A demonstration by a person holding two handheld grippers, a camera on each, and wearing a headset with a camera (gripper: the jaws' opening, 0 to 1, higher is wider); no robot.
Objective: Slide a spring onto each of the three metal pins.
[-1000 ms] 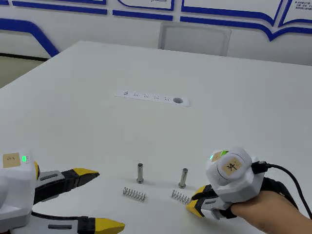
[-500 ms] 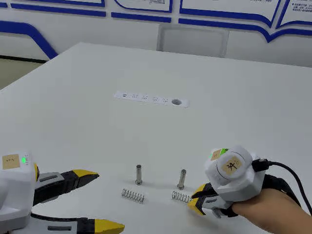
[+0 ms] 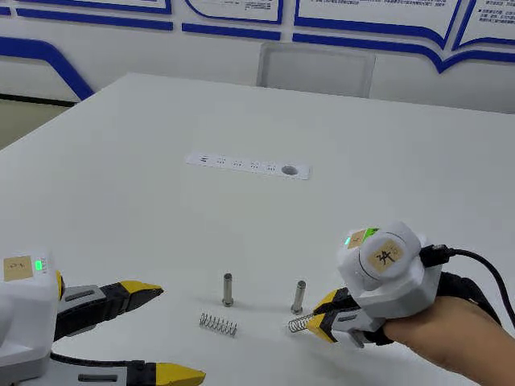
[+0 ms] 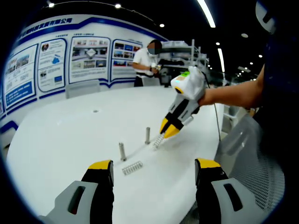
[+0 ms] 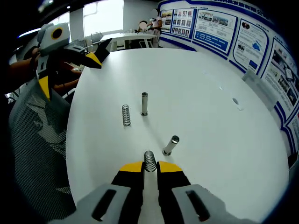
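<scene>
Two short metal pins stand upright on the white table, a left pin (image 3: 228,289) (image 4: 122,151) (image 5: 144,103) and a right pin (image 3: 299,297) (image 4: 147,135) (image 5: 170,145). My right gripper (image 3: 318,323) (image 5: 149,167) is shut on the end of a small spring (image 3: 298,323) (image 4: 158,141) (image 5: 149,161), which pokes out just in front of the right pin's base. A second spring (image 3: 218,324) (image 4: 132,167) (image 5: 125,115) lies flat near the left pin. My left gripper (image 3: 165,331) (image 4: 154,168) hovers open at the near left, with nothing between its fingers.
A white socket strip (image 3: 245,165) is set into the table's middle. A grey chair (image 3: 314,68) stands at the far edge. A black cable (image 3: 475,269) trails from the right gripper. A person (image 4: 149,60) stands in the background.
The right gripper has tipped the spring's free end up off the table, close to the right pin. The left gripper and the other spring stay put; the head camera tilted slightly.
</scene>
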